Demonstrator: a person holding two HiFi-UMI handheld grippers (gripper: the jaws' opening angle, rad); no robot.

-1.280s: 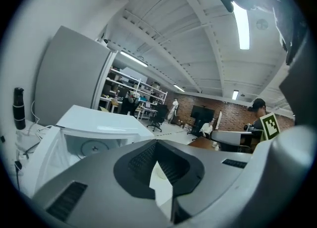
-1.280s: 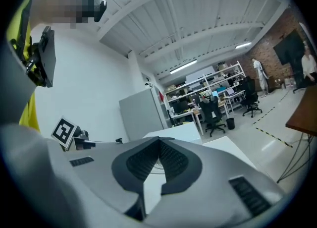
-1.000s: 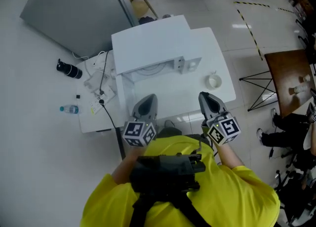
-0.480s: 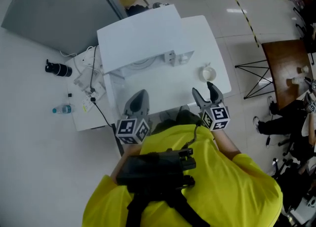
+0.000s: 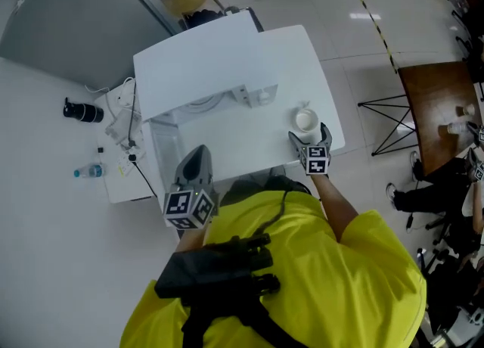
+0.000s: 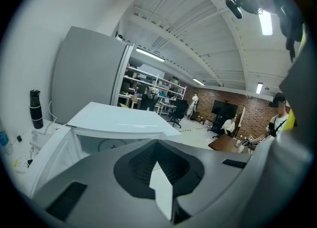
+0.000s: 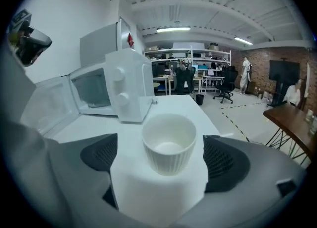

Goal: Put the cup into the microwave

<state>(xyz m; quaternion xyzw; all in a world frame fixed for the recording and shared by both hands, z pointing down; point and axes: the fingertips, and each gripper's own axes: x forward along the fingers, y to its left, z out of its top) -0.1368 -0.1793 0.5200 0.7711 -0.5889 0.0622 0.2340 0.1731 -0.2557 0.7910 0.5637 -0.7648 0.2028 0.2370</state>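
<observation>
As it stands, the white rectangular worktop (image 5: 253, 146) carries the white box-shaped microwave (image 5: 198, 63) at its back left. Its door (image 7: 43, 104) is swung open to the left and the cavity (image 7: 94, 89) is exposed, so no door work looks needed.

Left gripper (image 5: 197, 159) hangs at the near edge of the worktop in front of the microwave. Its fingers are together with nothing between them. It's idle and well apart from the cup.

Right gripper (image 5: 309, 136) is down at the near right corner of the worktop. Its fingers are spreading wide, one on each side of the small white ribbed ceramic cup (image 7: 169, 142). There are visible gaps on both sides and the pads aren't touching. The cup stands upright on the worktop and looks empty, to the right of the microwave and near its front corner.

Step in hand: the approach is done and this is pre-grasp on the cup.

Next move, as I read it: ease forward so the pads sit mid-wall, then close evenly. Lift it, keep it upright, and carry it left into the cavity, clearing the front corner of the microwave.
</observation>
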